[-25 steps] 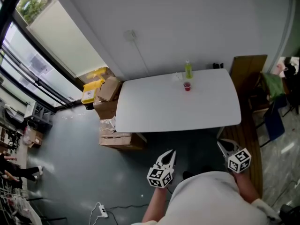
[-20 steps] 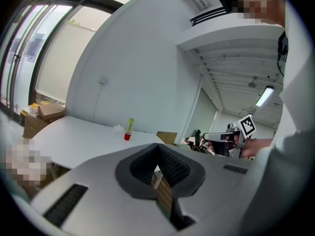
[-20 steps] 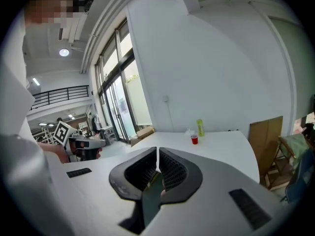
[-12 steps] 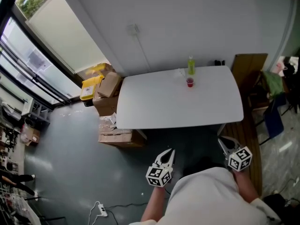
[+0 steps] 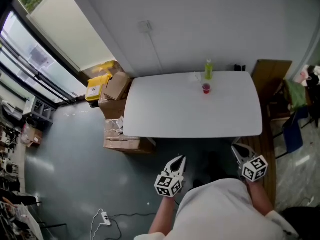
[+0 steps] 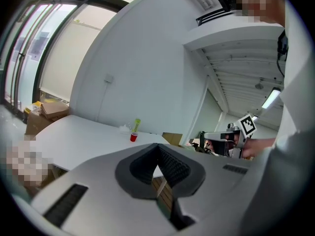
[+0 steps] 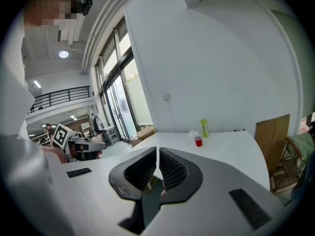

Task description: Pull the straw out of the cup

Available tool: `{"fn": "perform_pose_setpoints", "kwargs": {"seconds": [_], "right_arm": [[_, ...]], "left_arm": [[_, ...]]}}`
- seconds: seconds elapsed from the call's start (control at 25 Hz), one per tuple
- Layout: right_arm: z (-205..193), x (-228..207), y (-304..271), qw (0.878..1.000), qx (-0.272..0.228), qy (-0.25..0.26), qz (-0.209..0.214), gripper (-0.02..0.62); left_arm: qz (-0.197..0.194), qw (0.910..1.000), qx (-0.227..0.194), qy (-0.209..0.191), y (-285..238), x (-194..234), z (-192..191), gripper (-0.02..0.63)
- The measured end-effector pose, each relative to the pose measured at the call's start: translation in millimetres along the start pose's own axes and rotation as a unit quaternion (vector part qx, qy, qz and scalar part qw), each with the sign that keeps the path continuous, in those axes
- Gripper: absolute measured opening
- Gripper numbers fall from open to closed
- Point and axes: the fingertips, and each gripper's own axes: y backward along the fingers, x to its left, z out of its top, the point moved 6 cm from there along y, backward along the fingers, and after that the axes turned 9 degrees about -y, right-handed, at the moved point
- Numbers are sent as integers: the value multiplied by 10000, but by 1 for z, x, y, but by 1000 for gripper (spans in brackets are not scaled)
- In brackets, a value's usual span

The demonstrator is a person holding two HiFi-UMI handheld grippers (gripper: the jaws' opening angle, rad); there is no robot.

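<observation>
from the head view, the person in a white top stands back from the white rounded-corner table, with both forearms tucked close to the body. the left gripper is pale grey plastic with a black-and-white marker cube on it. it points toward the table's near edge but sits well short of it, over the grey floor. the right gripper, of the same make, is held off the table's near right corner. far across the top, near the wall edge, the small red cup stands upright, with a tall green bottle just behind it. the straw is too small to pick out here. brown cardboard boxes and a yellow box are stacked off the table's left end, and a flat wooden board leans at the right end.

in the left gripper view the two jaws stand together, their dark ribbed pads meeting at the tip with nothing between them. beyond them the smooth white tabletop runs off to the red cup and green bottle, both well apart from the jaws. the right gripper shows at the right, gripped in a hand and roughly level.

in the right gripper view the jaws are closed too, with only a hairline seam between the black ribbed pads, and they hold nothing. the red cup sits well ahead on the table with the bottle just beside it. a small pale thing is next to the cup, but i can't tell if it's the straw. the left gripper shows at the left.
</observation>
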Motion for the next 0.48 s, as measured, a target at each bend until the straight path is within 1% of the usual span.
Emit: {"fn": "perform_pose_setpoints", "kwargs": {"seconds": [0.24, 0.48], "right_arm": [[24, -29, -37, 9996, 148, 1, 230, 41], [52, -67, -68, 9986, 317, -4, 413, 41]], "left_arm": [[132, 9999, 1, 47, -40, 9, 17, 2], [311, 9995, -27, 103, -82, 19, 36, 2]]}}
